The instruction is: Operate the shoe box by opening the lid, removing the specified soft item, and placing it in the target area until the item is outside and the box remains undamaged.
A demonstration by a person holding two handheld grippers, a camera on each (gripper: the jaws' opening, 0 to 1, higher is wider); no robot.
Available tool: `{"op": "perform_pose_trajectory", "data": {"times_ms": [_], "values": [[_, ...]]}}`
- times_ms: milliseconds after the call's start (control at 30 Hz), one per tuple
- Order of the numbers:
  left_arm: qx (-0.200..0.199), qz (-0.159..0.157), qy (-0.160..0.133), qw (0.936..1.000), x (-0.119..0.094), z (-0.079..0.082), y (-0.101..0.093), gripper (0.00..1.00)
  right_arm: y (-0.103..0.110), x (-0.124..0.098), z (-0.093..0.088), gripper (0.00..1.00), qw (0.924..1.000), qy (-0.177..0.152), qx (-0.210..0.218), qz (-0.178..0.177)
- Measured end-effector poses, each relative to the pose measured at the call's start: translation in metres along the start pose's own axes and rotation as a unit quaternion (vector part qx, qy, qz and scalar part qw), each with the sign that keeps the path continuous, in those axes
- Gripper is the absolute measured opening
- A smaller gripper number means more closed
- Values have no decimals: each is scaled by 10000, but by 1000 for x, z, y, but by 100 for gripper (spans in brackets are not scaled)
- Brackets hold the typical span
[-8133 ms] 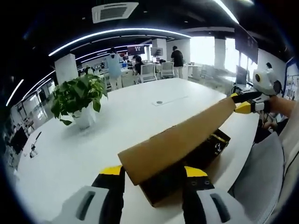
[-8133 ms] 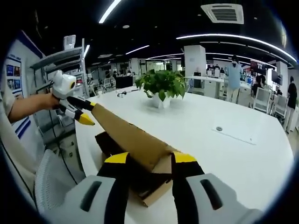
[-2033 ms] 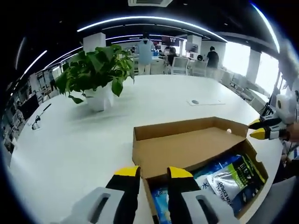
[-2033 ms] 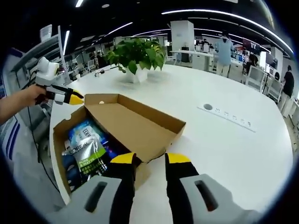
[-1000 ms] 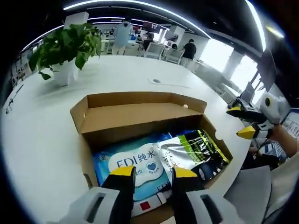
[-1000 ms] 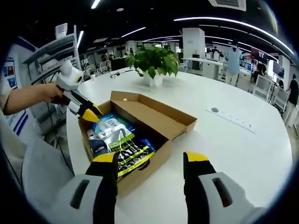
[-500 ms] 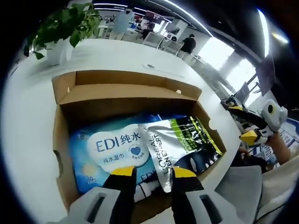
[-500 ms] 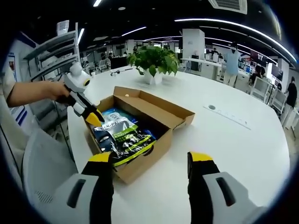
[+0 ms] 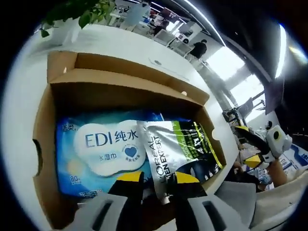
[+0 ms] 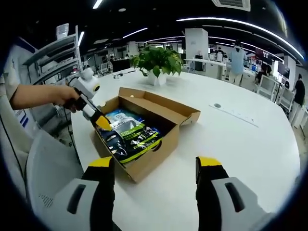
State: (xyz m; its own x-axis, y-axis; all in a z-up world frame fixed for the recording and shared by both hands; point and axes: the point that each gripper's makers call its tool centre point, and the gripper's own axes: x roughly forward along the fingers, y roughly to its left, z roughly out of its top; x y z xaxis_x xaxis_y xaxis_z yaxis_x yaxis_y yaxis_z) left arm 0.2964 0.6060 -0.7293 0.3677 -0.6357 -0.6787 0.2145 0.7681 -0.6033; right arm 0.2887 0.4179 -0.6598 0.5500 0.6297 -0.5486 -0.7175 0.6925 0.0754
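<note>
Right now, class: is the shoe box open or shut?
Open: the shoe box has its lid folded back, showing the silver pouch and blue wipes pack inside.

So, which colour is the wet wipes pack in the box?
Blue with a white cloud label, the wet wipes pack shows best in the left gripper view.

Shoe box (image 9: 43, 159): plain brown cardboard. Wipes pack (image 9: 96, 154), ahead of left fingers (image 9: 129, 177): blue, white cloud-shaped label, blue lettering, small blue heart. Pouch (image 9: 180, 154) beside it: silver top, black body, lime-green diagonal stripes. Fingers: yellow tips, black shafts, grey bodies. Worktop (image 10: 250, 144): white. Plant (image 10: 159, 60): green leaves, white pot.
</note>
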Motion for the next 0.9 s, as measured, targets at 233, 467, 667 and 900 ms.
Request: {"op": "perform_pose_trajectory", "data": {"times_ms": [233, 467, 667, 900], "values": [[-73, -184, -77, 9998, 1, 0, -5, 12, 5, 2, 0, 63, 9998, -33, 175, 94], [-132, -235, -193, 9995, -1, 3, -9, 1, 16, 11, 4, 62, 9994, -60, 250, 251], [-177, -301, -316, 9989, -6, 7, -12, 0, 26, 18, 5, 58, 9989, -42, 237, 391], [-171, -242, -463, 9985, -15, 11, -6, 0, 33, 27, 8, 57, 9980, -48, 304, 551]]}}
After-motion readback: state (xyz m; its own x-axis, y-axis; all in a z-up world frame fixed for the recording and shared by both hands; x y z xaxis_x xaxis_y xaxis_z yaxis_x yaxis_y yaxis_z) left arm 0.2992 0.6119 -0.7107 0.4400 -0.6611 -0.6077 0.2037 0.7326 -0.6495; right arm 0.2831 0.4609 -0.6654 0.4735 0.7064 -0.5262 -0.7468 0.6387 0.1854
